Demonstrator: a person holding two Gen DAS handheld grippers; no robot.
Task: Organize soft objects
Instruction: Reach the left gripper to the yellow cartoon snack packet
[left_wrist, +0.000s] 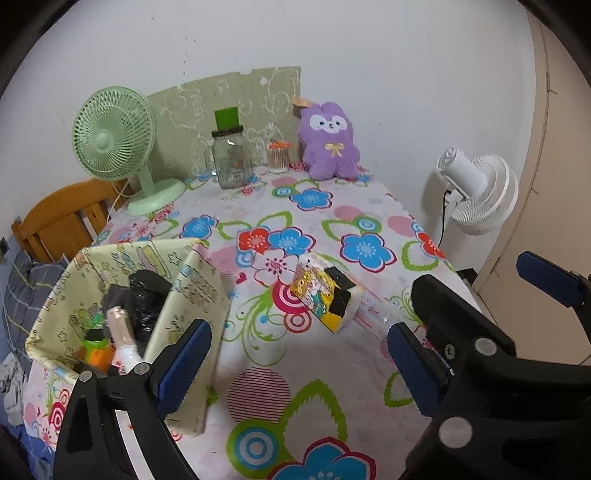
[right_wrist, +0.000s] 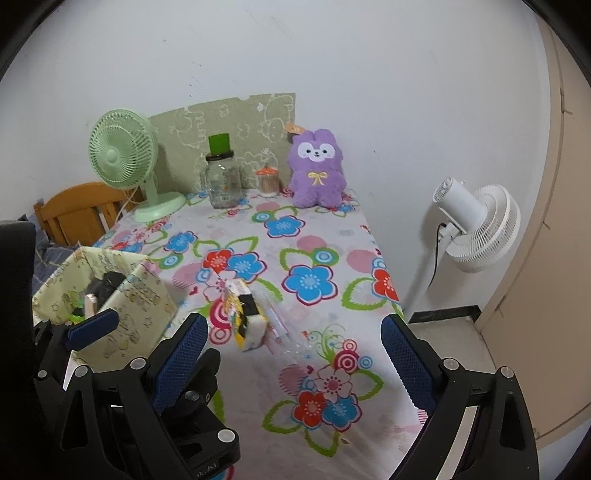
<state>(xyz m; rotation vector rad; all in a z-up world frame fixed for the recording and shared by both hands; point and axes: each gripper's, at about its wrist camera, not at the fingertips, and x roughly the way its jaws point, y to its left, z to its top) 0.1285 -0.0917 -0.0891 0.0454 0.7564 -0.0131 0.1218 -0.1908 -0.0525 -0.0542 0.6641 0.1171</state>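
A purple plush bunny (left_wrist: 330, 142) sits upright at the far edge of the flowered table (left_wrist: 280, 398), against the wall; it also shows in the right wrist view (right_wrist: 317, 170). A colourful tissue pack (left_wrist: 325, 291) lies mid-table, also seen in the right wrist view (right_wrist: 246, 314). A pale yellow fabric bin (left_wrist: 199, 291) at the left holds black and other soft items; it shows in the right wrist view (right_wrist: 144, 295). My left gripper (left_wrist: 295, 365) is open and empty, near the bin. My right gripper (right_wrist: 291, 365) is open and empty above the table's near part.
A green desk fan (left_wrist: 114, 144), a glass jar with a green lid (left_wrist: 231, 155) and a small cotton-swab jar (left_wrist: 277, 157) stand at the back. A white floor fan (left_wrist: 480, 192) stands right of the table. A wooden chair (left_wrist: 62, 221) is at the left.
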